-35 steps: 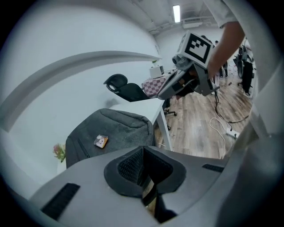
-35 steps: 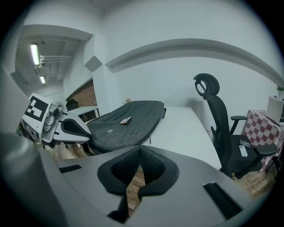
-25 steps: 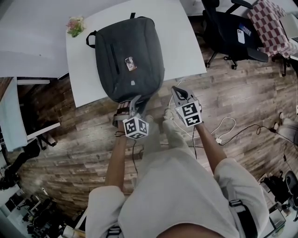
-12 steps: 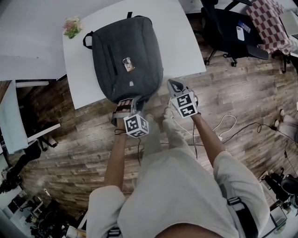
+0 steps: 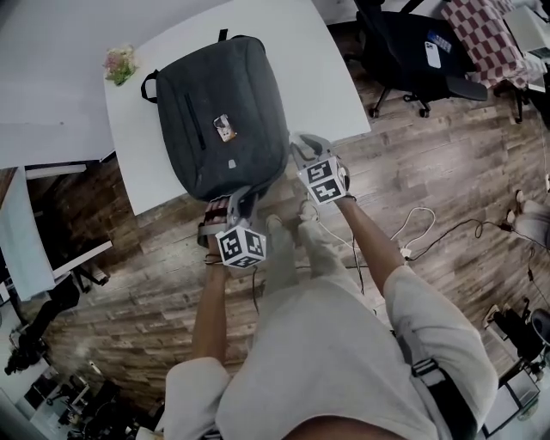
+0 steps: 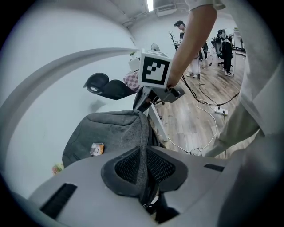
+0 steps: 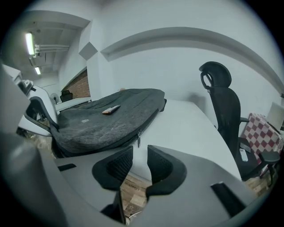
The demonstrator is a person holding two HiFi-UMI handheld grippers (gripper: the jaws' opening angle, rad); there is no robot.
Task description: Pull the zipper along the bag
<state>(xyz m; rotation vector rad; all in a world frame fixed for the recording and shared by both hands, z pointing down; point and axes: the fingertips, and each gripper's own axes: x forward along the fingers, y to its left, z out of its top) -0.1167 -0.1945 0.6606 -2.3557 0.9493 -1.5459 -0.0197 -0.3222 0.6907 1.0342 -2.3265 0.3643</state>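
A dark grey backpack [image 5: 228, 112] lies flat on the white table [image 5: 318, 77], its near end over the front edge. My left gripper [image 5: 235, 199] is at that near end. Its jaws have just been closing, and in the left gripper view the left gripper [image 6: 144, 155] is shut on a fold of the bag's grey fabric [image 6: 141, 133]. My right gripper [image 5: 298, 144] is at the bag's near right corner. Its jaws have just been opening and nothing is between them. In the right gripper view the right gripper [image 7: 140, 157] stands open just short of the zipper pull [image 7: 139, 139] hanging on the bag's side.
A small flower bunch [image 5: 120, 62] lies at the table's far left corner. A black office chair [image 5: 412, 51] and a checkered cloth [image 5: 481, 26] stand to the right. Cables and a power strip [image 5: 412, 245] lie on the wooden floor. A small tag [image 5: 223, 129] sits on the bag.
My right gripper has moved forward to the table's edge beside the bag's near right corner. The left gripper has stayed at the bag's near end.
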